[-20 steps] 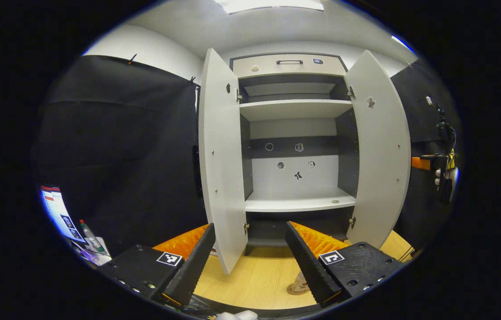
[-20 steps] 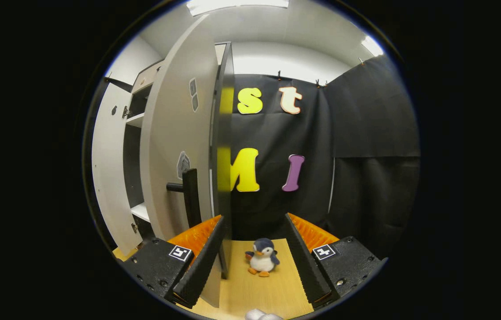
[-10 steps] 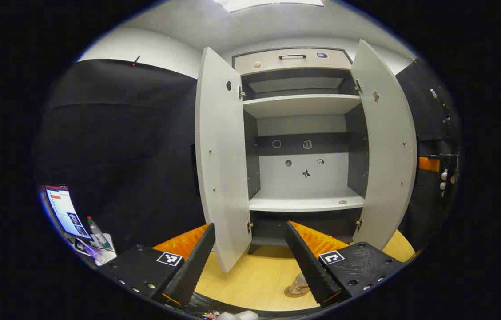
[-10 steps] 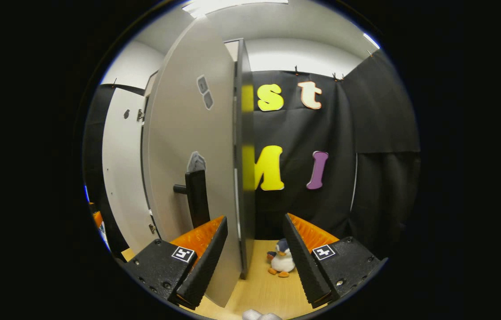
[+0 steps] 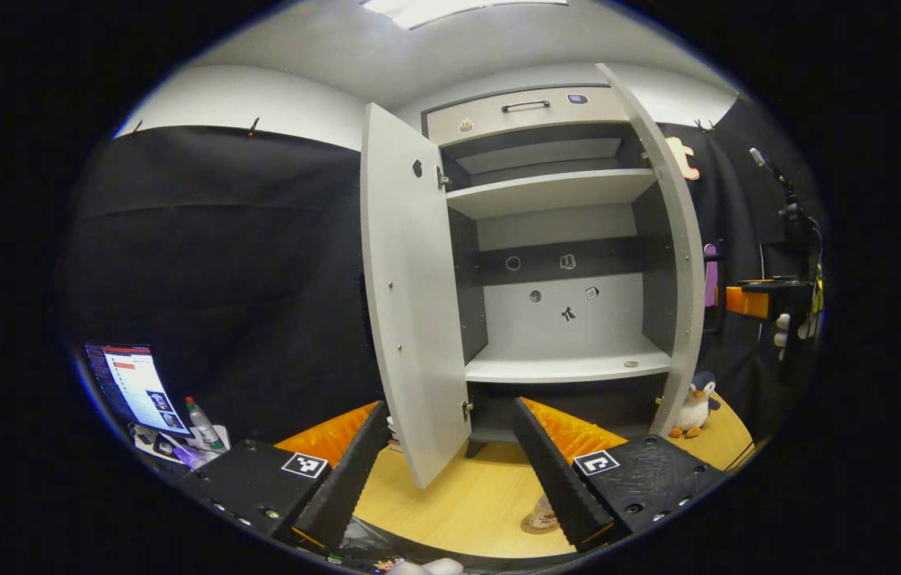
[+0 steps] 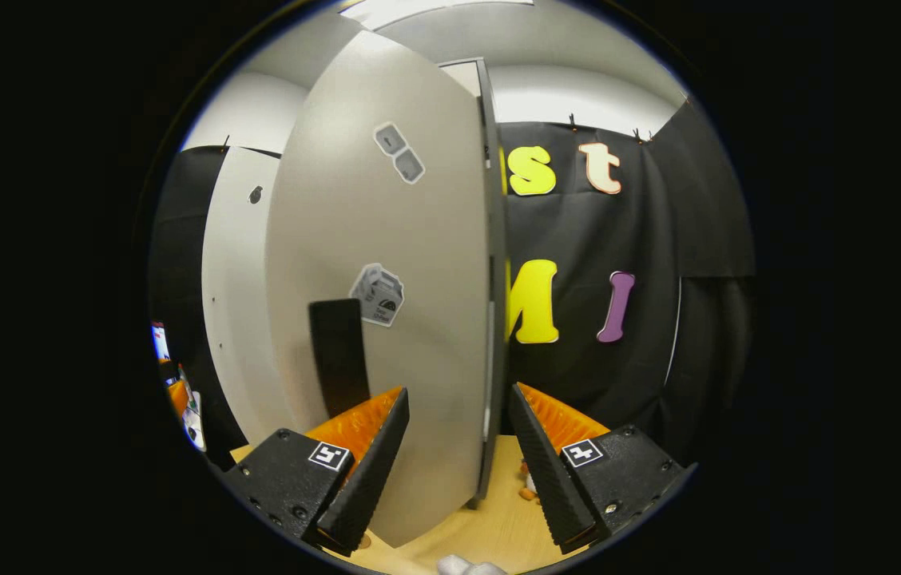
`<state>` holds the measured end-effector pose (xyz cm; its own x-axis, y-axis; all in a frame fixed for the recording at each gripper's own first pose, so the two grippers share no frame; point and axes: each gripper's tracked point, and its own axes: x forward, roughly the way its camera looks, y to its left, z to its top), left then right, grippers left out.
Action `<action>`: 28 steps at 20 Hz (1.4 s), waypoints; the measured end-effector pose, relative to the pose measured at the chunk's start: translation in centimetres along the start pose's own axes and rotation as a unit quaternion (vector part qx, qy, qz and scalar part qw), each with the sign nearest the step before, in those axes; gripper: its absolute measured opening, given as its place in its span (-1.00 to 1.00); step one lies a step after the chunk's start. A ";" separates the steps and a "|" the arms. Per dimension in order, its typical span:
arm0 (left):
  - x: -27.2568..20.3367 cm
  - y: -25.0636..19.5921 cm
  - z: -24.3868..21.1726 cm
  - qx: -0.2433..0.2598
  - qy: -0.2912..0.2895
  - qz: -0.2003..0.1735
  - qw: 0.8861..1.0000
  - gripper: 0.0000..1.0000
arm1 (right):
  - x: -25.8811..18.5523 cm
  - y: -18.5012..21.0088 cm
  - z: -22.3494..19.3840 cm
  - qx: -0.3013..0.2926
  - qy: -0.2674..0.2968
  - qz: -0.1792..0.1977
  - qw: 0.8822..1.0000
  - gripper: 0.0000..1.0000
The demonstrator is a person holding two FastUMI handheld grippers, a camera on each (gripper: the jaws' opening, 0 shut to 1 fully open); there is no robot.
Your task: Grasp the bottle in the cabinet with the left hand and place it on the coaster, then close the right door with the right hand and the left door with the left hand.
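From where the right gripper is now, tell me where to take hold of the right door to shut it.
Take the black vertical handle on the right door's outer face, approaching from outside. It stands off the panel; the right gripper is open astride the door's edge.

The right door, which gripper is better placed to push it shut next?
Right. The right gripper is open with the right door close in front, its edge between the fingers. The left gripper faces the open cabinet from farther back.
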<state>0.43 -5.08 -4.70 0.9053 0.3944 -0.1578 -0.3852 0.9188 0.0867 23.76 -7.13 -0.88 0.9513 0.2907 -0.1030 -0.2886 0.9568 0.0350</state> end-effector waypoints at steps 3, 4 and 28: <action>-0.4 0.4 0.1 0.006 0.004 0.014 1.000 0.92 | 1.9 2.4 -0.2 0.014 0.009 0.040 0.999 0.58; -0.5 0.6 -0.1 0.009 0.006 0.018 1.000 0.92 | 2.0 2.8 -0.4 0.013 0.006 0.043 0.999 0.58; 16.3 17.4 2.2 0.006 -0.056 -0.051 0.997 0.92 | -12.7 8.2 -5.4 -0.035 0.007 -0.121 0.992 0.60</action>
<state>8.92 17.30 -3.56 0.9544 0.2933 -0.0549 -0.2881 0.9536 0.0874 8.68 -2.97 -4.69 0.9921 0.0520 -0.1142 -0.0593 0.9964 -0.0612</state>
